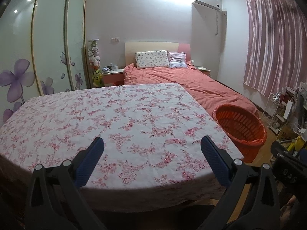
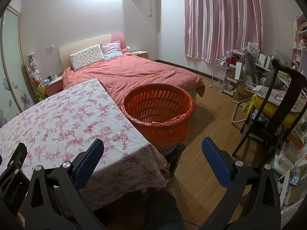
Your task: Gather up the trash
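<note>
An orange slatted basket [image 2: 159, 113] lined with a red bag stands on a stool at the table's right edge; it also shows in the left wrist view [image 1: 239, 128]. The table [image 1: 107, 118] wears a pink floral cloth, and I see no trash on it. My left gripper [image 1: 152, 143] is open and empty above the table's near part. My right gripper [image 2: 152, 145] is open and empty, over the table's near right corner [image 2: 134, 153] and the floor, just short of the basket. The right gripper's body shows at the left wrist view's right edge [image 1: 285, 164].
A bed with a coral duvet [image 2: 134, 72] lies behind the table. A wardrobe with flower doors [image 1: 38, 57] stands at left. A dark wooden chair [image 2: 278, 115], a cluttered desk and a white trolley [image 2: 220, 72] fill the right side. Wood floor [image 2: 207, 153] lies between.
</note>
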The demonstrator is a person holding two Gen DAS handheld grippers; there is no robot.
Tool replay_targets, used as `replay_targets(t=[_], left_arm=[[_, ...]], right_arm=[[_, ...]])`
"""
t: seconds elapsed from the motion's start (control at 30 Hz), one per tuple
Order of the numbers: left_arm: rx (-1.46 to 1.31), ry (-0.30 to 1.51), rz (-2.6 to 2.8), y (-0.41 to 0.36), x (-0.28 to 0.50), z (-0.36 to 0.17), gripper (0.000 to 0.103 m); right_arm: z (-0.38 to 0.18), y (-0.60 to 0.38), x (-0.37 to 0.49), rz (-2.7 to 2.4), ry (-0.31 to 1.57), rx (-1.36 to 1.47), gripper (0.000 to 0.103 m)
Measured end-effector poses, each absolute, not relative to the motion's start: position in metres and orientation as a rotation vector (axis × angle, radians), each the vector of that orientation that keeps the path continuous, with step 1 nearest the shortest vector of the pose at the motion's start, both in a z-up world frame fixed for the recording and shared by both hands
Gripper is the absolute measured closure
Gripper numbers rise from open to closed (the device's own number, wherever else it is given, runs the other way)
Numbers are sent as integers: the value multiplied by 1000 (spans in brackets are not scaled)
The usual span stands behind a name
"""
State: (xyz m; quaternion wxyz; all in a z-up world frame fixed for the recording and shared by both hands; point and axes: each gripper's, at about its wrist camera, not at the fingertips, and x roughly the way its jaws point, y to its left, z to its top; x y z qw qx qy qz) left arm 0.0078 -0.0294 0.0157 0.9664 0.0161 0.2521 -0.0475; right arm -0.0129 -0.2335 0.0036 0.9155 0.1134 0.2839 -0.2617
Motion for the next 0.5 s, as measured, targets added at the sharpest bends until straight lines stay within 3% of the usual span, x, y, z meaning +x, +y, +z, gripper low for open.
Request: replay_targets(t=[0.5], left_arm=[[28,503,-77,-27,10,19,4]], right_arm=[[4,-233,-10,-533,583,232,2]])
